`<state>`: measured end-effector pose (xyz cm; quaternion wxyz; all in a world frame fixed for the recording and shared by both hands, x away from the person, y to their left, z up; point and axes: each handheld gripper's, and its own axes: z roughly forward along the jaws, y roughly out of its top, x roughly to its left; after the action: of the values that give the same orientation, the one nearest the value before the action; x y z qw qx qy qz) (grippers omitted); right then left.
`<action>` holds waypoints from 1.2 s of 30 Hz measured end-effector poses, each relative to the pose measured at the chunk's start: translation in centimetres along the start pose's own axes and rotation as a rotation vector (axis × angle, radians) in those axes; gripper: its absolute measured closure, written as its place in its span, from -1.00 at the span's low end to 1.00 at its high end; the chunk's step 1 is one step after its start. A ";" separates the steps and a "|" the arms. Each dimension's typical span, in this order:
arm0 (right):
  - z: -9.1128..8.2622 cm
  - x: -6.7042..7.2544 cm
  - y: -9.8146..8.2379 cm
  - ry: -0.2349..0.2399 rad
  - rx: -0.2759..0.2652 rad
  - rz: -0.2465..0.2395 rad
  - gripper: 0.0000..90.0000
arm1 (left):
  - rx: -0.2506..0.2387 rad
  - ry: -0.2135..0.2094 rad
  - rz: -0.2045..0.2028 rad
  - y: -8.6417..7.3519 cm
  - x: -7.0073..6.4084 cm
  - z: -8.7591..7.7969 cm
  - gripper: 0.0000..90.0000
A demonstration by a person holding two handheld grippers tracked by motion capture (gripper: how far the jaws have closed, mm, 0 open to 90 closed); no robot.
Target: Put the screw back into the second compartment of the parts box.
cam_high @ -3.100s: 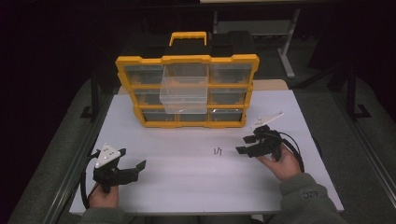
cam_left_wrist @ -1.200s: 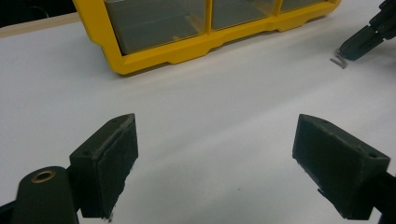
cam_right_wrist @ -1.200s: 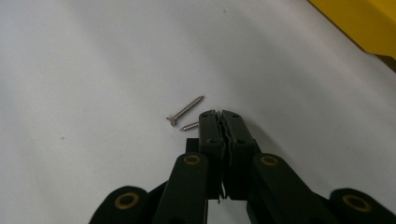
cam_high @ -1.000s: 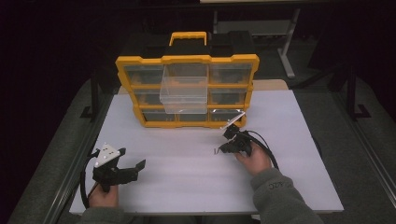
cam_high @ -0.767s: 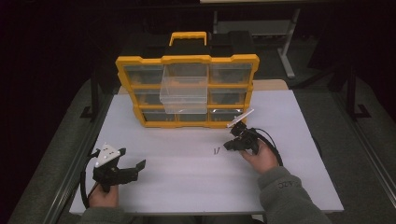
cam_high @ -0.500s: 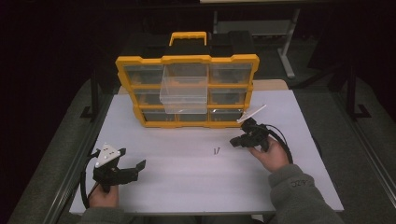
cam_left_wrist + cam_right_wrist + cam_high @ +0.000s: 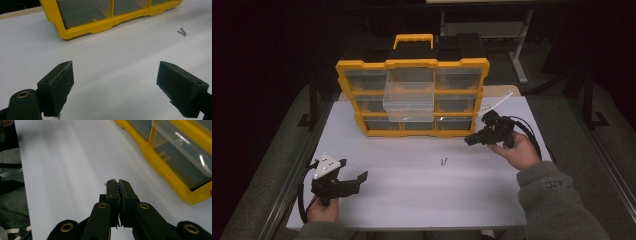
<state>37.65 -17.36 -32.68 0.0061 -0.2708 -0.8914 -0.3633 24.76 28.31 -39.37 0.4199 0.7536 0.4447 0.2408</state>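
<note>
A yellow organiser (image 7: 412, 64) with clear drawers stands at the back of the white table (image 7: 422, 200). One clear drawer (image 7: 408, 95) juts out of its middle column. Two thin metal pins (image 7: 443, 161) lie on the table in front of it, also in the left gripper view as pins (image 7: 182, 31). My right gripper (image 7: 468, 141) hovers above the table by the organiser's lower right corner, up and right of the pins. Its jaws are shut, and in the right gripper view the right gripper (image 7: 118, 182) pinches a thin sliver, seemingly a pin. My left gripper (image 7: 354, 169) rests open at the front left, with nothing in the left gripper (image 7: 115, 82).
The organiser's yellow lower frame (image 7: 172, 180) lies close to the right of my shut jaws. A black case (image 7: 462, 42) stands behind the organiser. The table's front and left edges run near my left hand.
My right gripper, shut, has risen from the pins and moved right toward the organiser's lower right corner. Fewer pins lie on the table than at first. The left gripper has stayed still.
</note>
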 end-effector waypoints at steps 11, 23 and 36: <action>-3.7 0.5 3.5 0.006 -0.006 -0.090 0.92 | 0.004 -0.001 0.001 0.0 0.1 -0.1 -0.69; -7.9 1.5 8.3 0.021 -0.042 -0.147 0.92 | -0.008 0.002 -0.008 0.0 0.2 0.0 -0.69; -9.4 3.3 14.1 0.025 -0.048 -0.217 0.92 | 0.005 0.005 -0.004 -0.1 0.6 -0.1 -0.69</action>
<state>39.96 -13.61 -16.04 -0.0285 -0.1682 -0.9064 -0.3865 24.92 28.85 -39.36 0.4176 0.7531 0.4478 0.2405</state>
